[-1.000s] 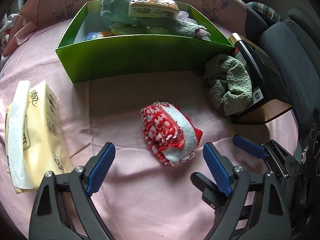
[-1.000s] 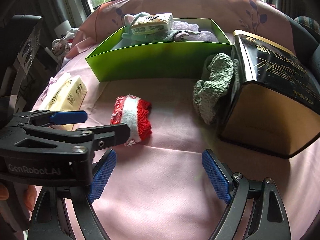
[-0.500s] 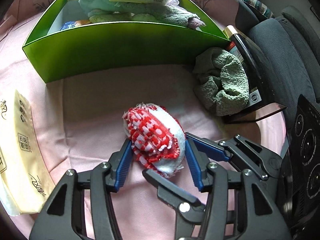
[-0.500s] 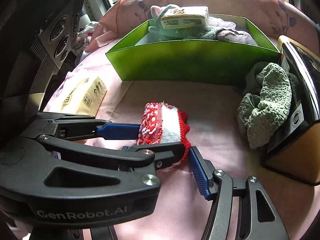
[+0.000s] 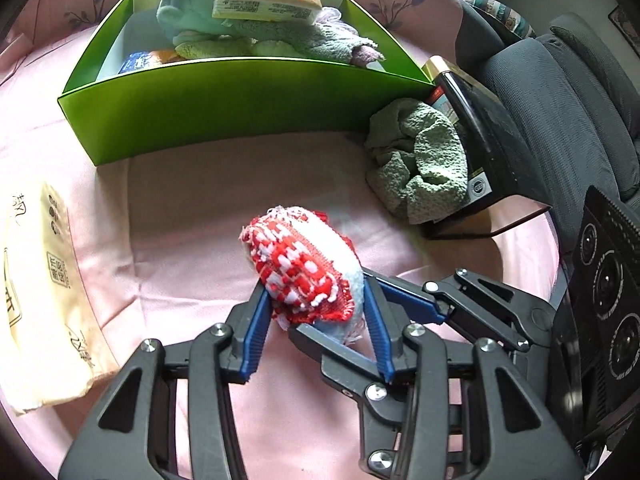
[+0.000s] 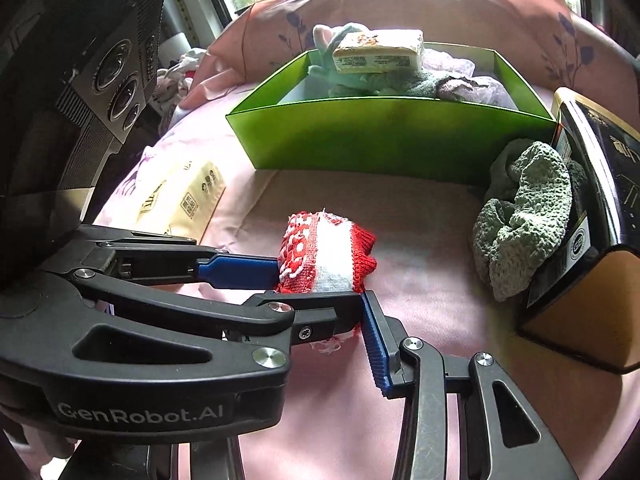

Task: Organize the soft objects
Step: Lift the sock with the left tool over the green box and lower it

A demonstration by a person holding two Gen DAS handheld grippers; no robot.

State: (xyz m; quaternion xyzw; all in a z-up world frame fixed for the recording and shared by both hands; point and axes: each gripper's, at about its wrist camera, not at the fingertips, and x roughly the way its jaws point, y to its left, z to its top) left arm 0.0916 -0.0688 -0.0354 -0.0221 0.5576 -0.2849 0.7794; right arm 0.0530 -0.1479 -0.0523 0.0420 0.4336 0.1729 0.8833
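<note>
From the left wrist, the left gripper is seen reaching forward low over the pink bedsheet, its blue-padded jaws narrowed onto the rolled red-and-white knitted cloth, which is clamped between them. The right gripper enters from the right, one blue finger pressed against the bundle's right flank; whether the bundle is gripped by it cannot be told here. Bare sheet lies ahead of the bundle up to the near wall of the open green cardboard box, which is heaped with towels and topped by a yellow tissue packet. A crumpled grey-green towel leans against a black and gold tin at the right, well apart from the bundle. A cream tissue pack lies at the left edge.

From the right wrist, the left gripper crosses the view from the left, the knitted cloth being held at its tips. Only one blue finger of the right gripper is visible, just beside the bundle's lower edge; the other is hidden behind the left tool, so its opening cannot be judged. The green box stands beyond open sheet.
</note>
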